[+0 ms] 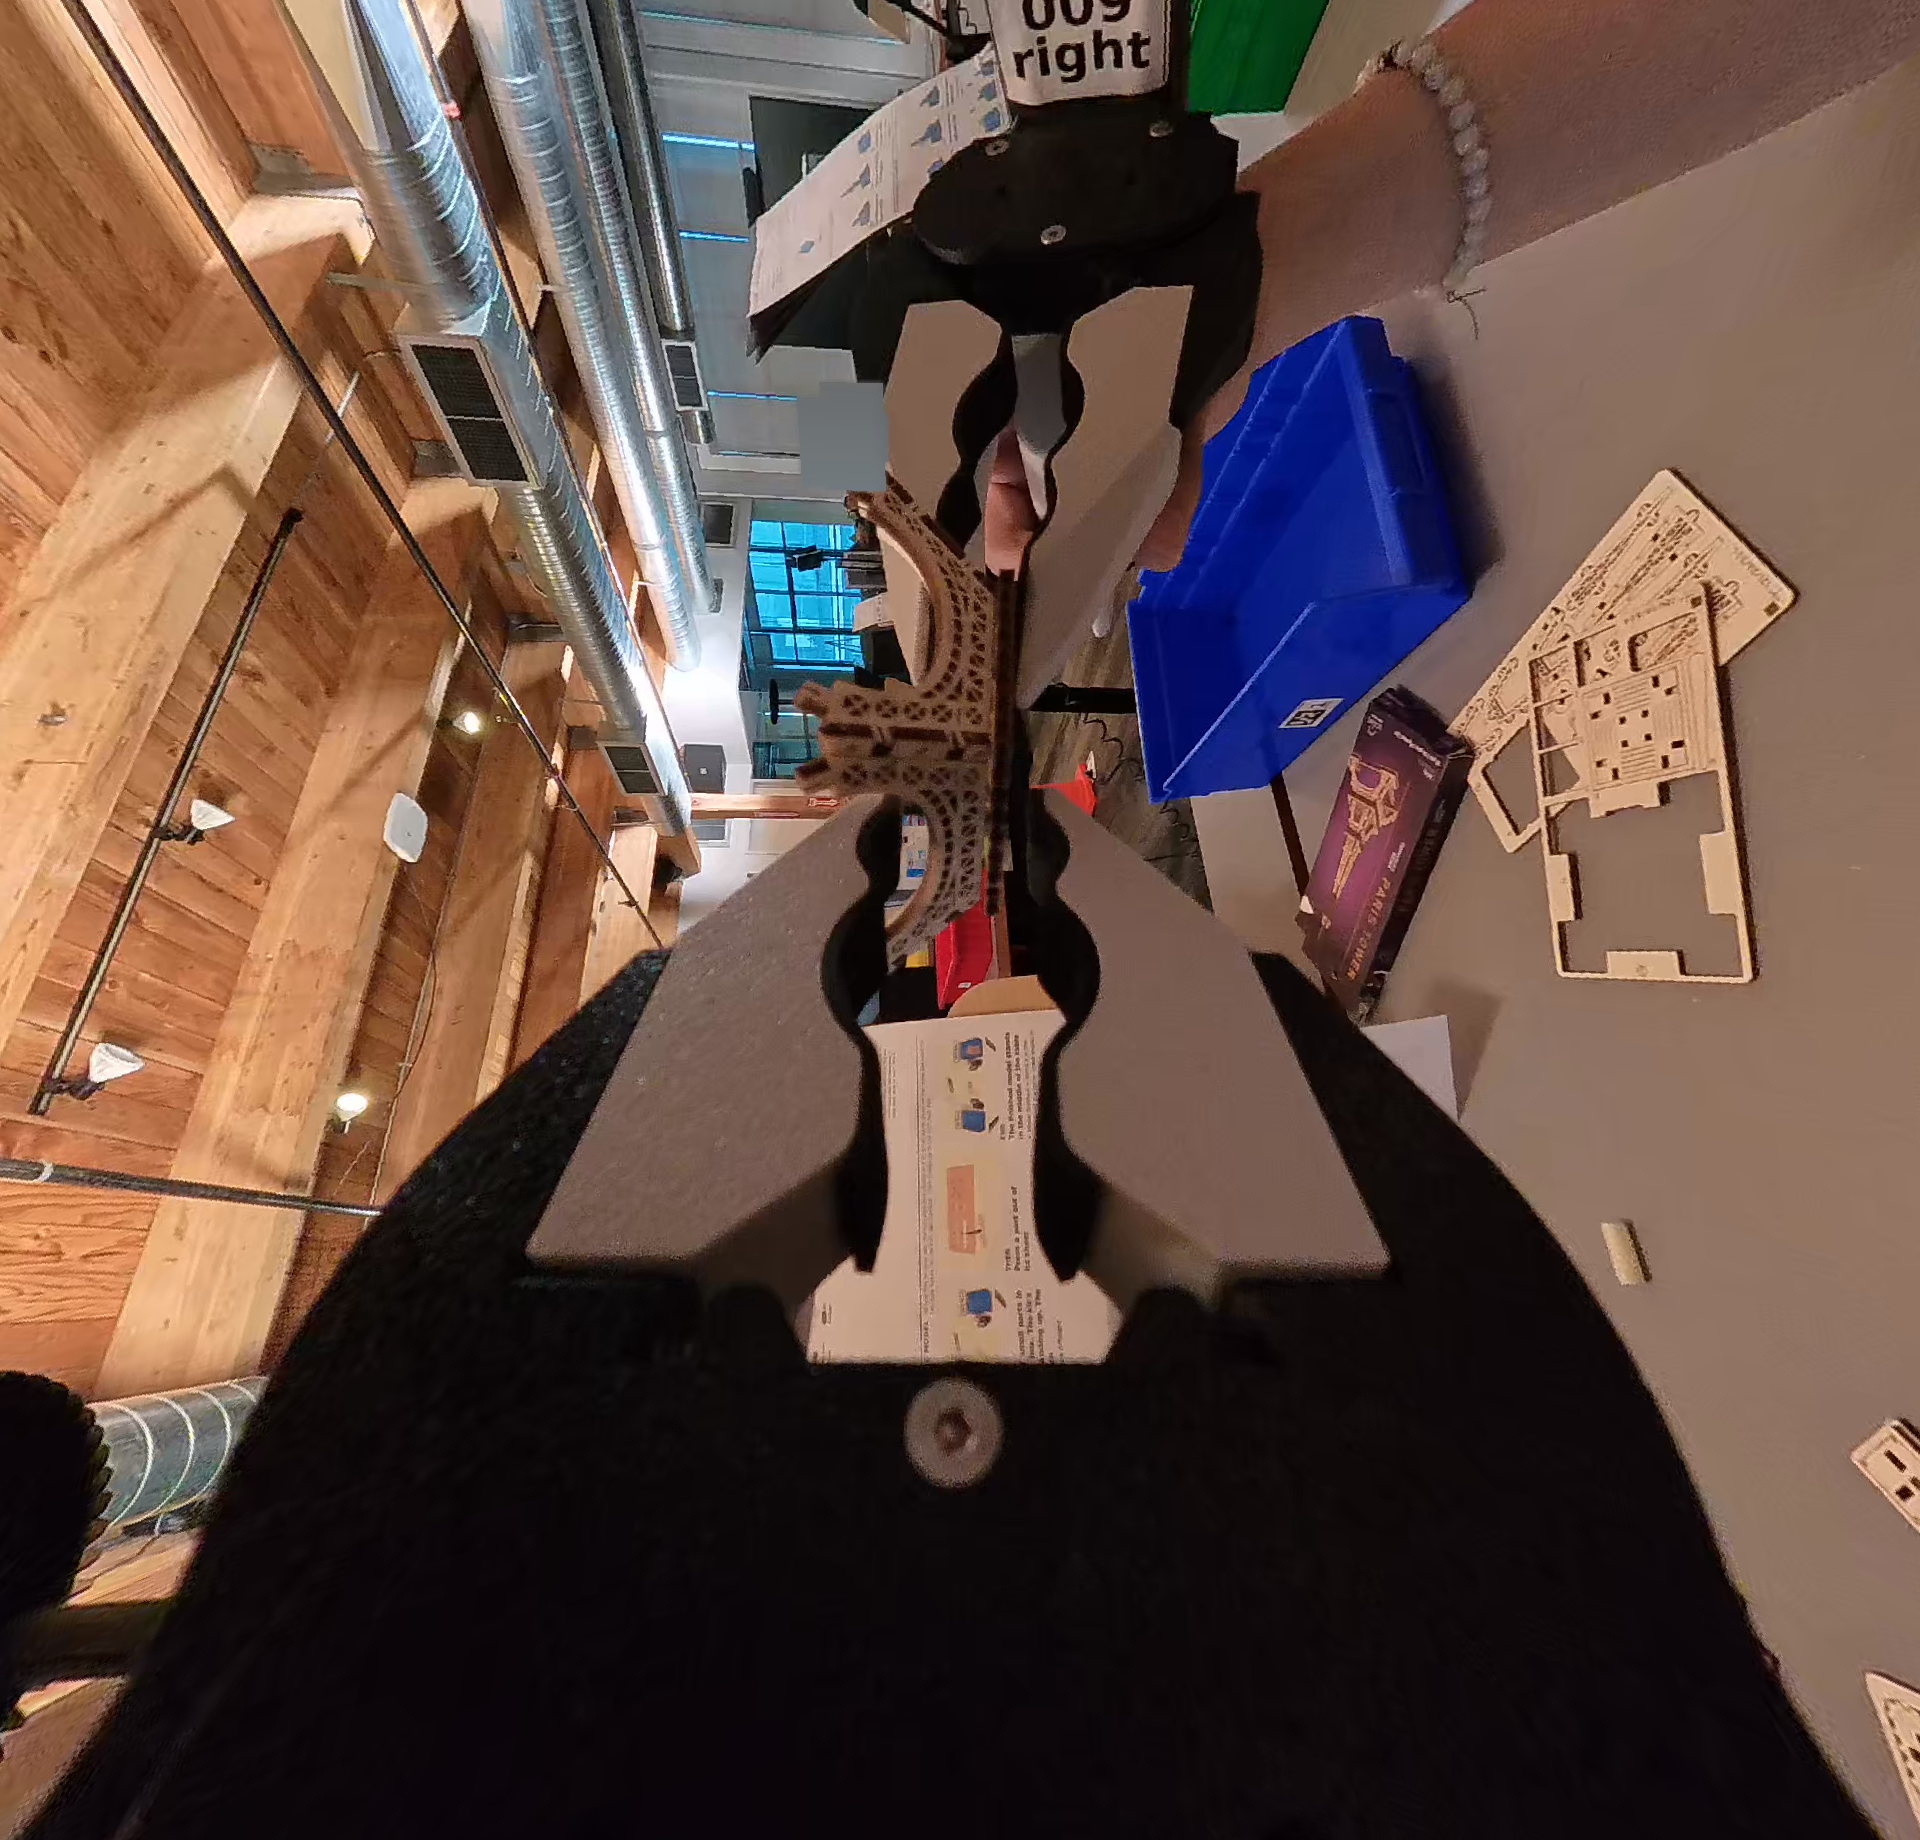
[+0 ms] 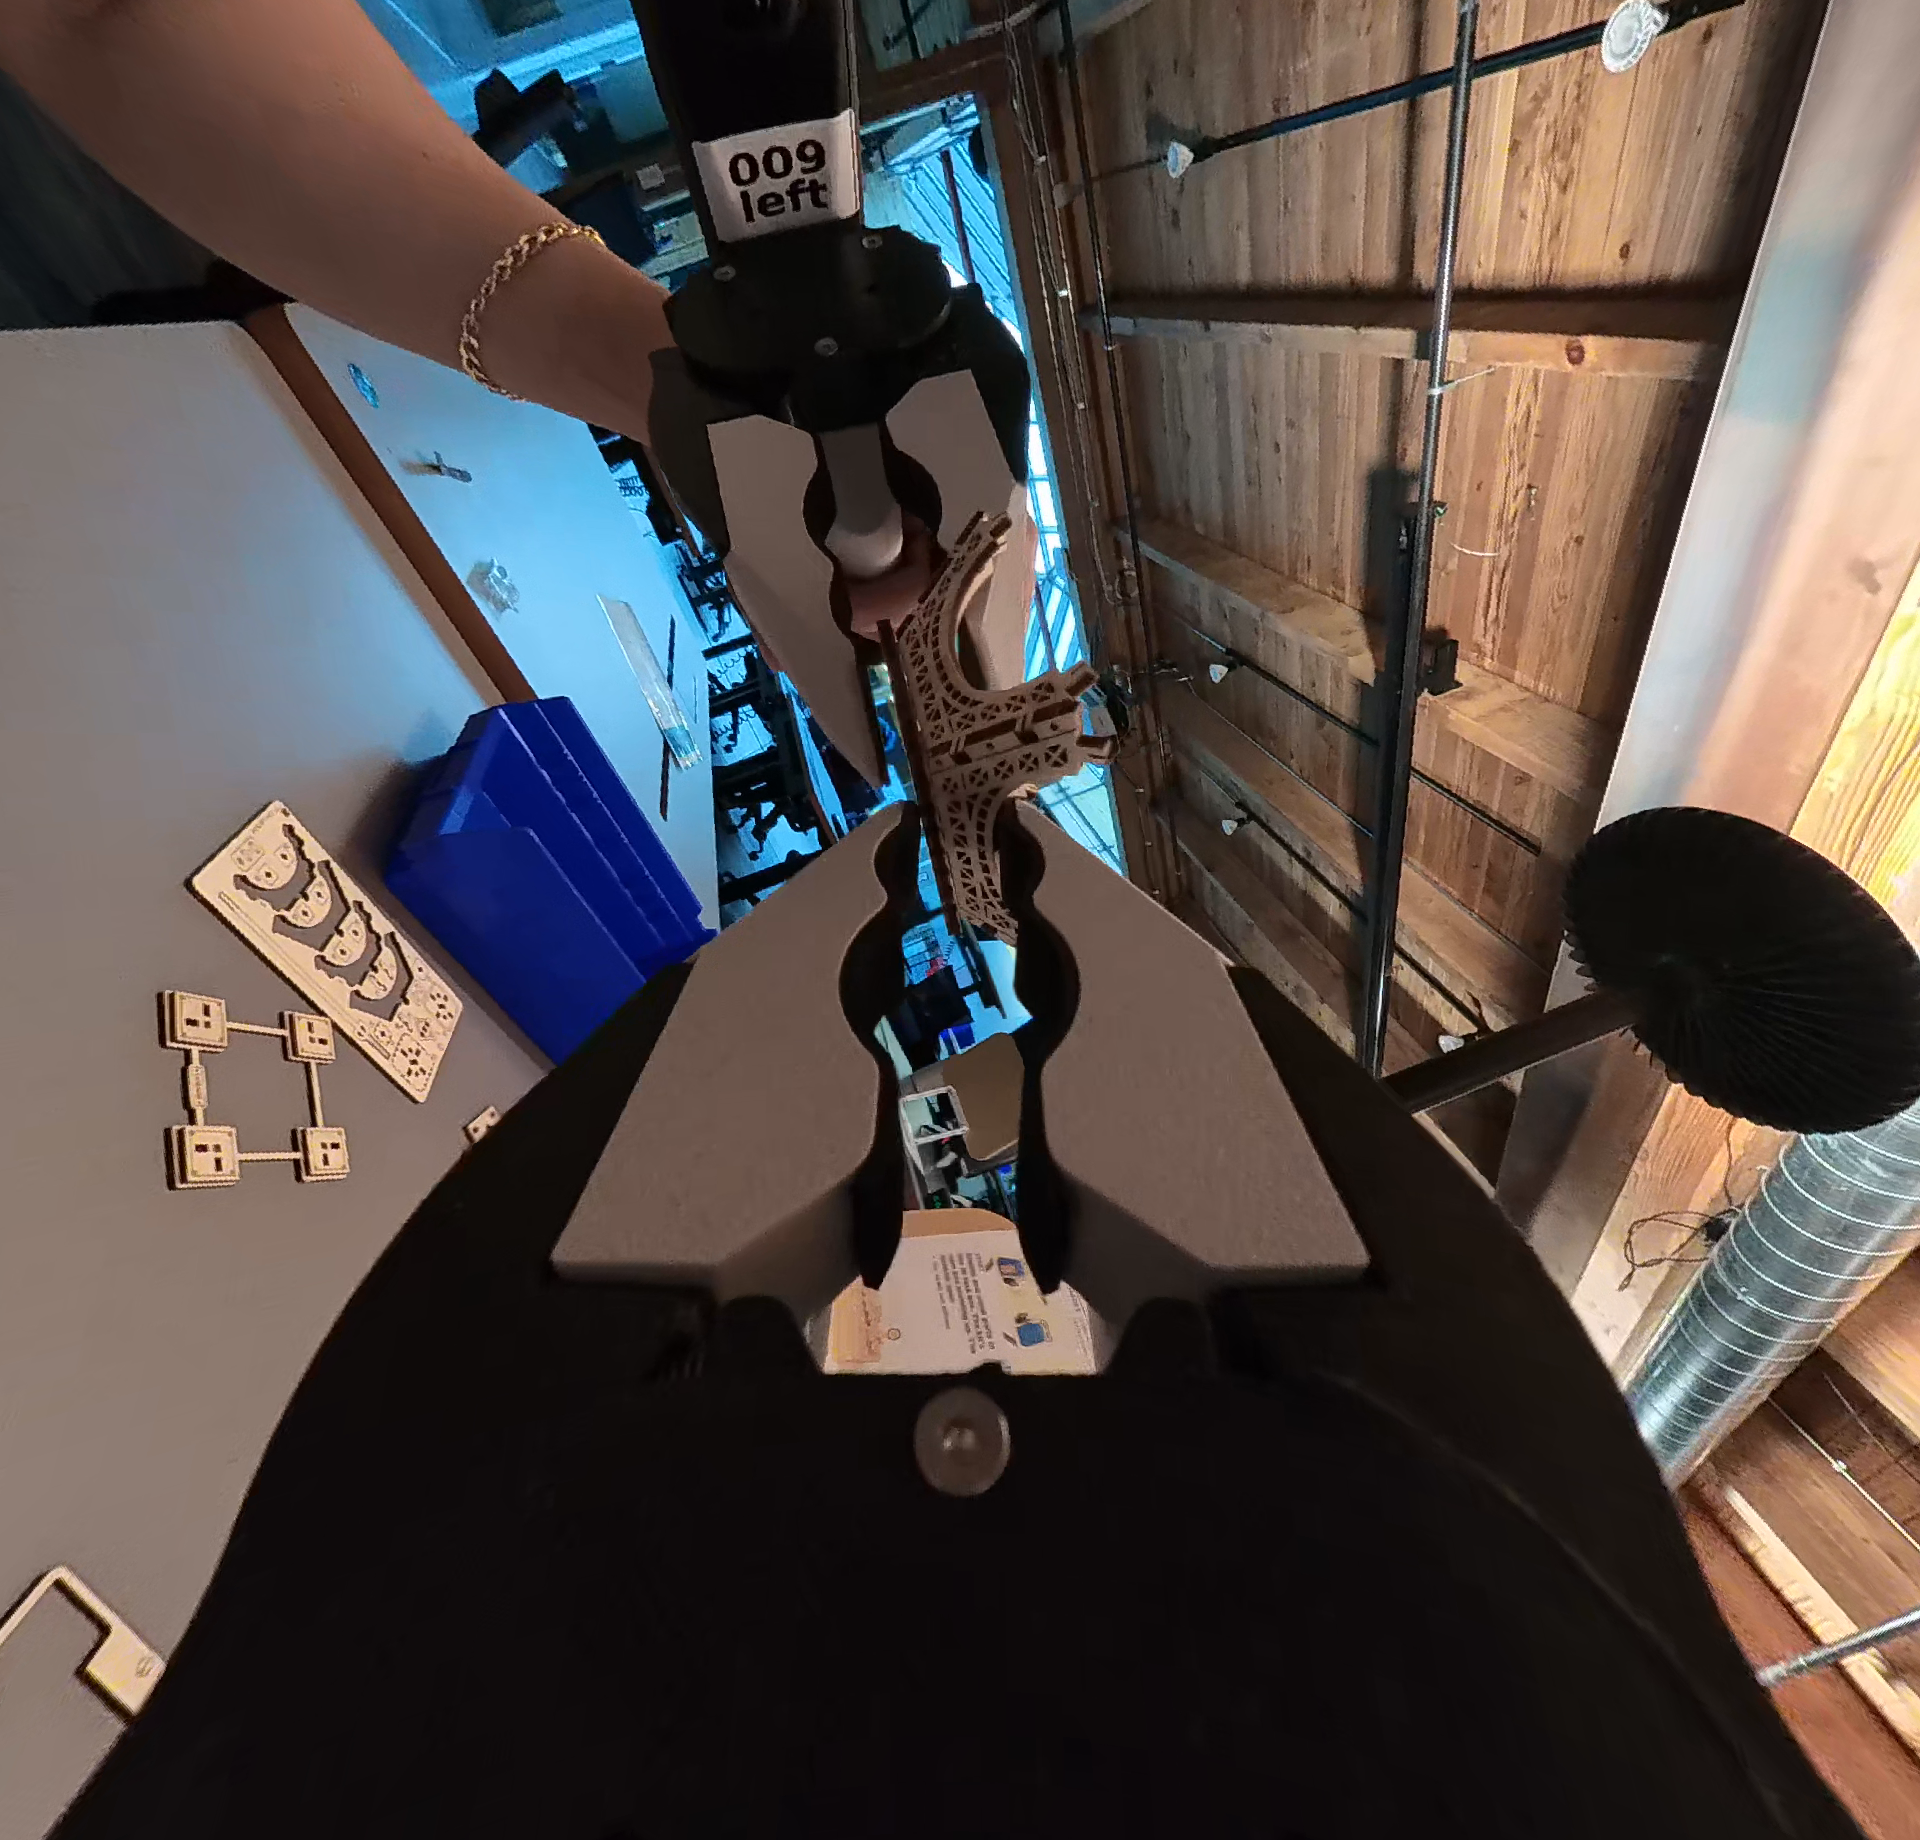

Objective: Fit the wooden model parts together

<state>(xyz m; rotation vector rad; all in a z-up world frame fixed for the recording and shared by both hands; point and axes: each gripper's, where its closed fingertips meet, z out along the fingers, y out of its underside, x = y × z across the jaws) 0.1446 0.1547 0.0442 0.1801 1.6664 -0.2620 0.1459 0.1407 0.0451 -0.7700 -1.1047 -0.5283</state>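
Note:
A brown wooden lattice model [image 1: 935, 741], made of arched legs joined on a flat plate seen edge-on, hangs in the air between both grippers. My left gripper [image 1: 961, 824] is shut on its near end. My right gripper [image 1: 997, 637] faces it from above and is shut on the far end. In the right wrist view the model [image 2: 987, 741] sits between my right gripper [image 2: 964, 824] and my left gripper [image 2: 935, 720]. Both views are rolled on their side.
On the grey table [image 1: 1662, 1167] lie a blue bin [image 1: 1299, 564], punched wooden part sheets [image 1: 1621, 710], a purple box [image 1: 1382, 845] and an instruction sheet [image 1: 956, 1198]. The right wrist view shows more part sheets [image 2: 322, 949] beside the bin [image 2: 540, 855].

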